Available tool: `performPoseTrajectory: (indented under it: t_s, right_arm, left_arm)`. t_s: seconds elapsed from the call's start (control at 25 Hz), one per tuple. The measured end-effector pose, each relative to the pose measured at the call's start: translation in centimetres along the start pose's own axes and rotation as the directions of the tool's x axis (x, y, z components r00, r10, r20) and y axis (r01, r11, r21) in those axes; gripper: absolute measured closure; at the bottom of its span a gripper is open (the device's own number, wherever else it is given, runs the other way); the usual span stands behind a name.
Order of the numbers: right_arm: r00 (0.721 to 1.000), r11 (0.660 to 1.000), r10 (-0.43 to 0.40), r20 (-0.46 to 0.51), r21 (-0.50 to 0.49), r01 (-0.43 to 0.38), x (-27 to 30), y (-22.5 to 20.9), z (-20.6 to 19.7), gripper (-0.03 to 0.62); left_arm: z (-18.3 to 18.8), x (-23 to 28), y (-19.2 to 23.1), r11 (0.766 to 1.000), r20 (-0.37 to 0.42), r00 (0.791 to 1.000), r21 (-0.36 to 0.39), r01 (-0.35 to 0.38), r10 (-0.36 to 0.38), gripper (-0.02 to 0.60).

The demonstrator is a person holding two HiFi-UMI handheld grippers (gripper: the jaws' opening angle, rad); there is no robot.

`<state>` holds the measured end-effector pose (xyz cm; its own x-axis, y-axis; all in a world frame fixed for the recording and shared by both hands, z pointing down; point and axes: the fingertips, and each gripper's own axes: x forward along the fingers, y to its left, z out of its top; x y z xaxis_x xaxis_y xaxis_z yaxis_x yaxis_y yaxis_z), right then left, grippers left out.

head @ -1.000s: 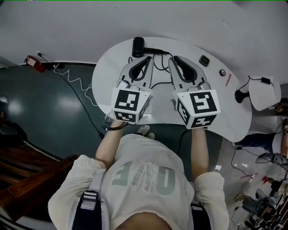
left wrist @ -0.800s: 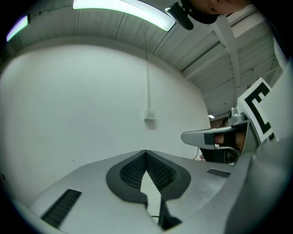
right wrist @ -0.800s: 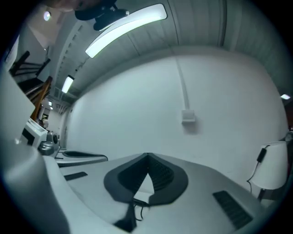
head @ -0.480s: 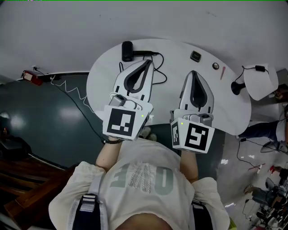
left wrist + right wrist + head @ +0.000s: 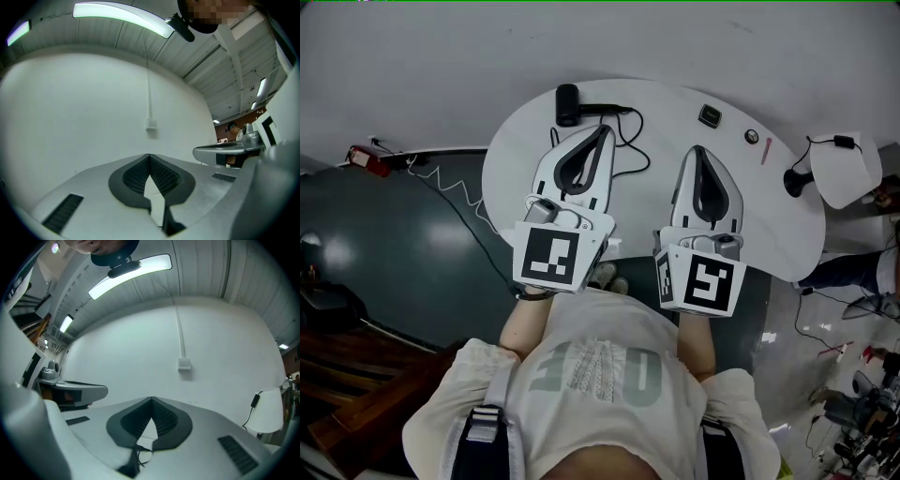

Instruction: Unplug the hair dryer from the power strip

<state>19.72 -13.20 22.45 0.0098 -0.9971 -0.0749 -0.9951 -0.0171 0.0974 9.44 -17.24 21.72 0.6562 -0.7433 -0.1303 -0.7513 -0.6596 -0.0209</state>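
1. At the far edge of the white bench (image 5: 787, 225) lies the black hair dryer (image 5: 568, 104), its cord (image 5: 632, 141) curling between the grippers.
2. The left gripper (image 5: 602, 131) hovers above the bench, jaws pressed together, empty.
3. The right gripper (image 5: 698, 152) is likewise closed on nothing.

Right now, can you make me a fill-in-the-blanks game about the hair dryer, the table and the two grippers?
1. The hair dryer lying on the white table is ____ in colour.
2. The jaws of the left gripper and of the right gripper are both ____.
3. The hair dryer lies nearer to the ____ gripper than to the other one.

Missing words: black; shut; left.
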Motion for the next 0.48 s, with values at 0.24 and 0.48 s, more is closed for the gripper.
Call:
performPoseTrajectory:
  t_s: [0.24,0.48]
  right_arm:
    - [1.000,1.000,0.007,0.004,-0.009,-0.007,0.0,0.4,0.2,0.591]
    - [1.000,1.000,0.013,0.005,-0.011,-0.013,0.1,0.7,0.2,0.591]
  left_arm:
    - [0.4,-0.4,0.7,1.000,0.004,1.000,0.012,-0.022,0.022,0.577]
    - [0.5,-0.7,1.3,0.999,0.006,0.999,0.010,-0.033,0.033,0.577]
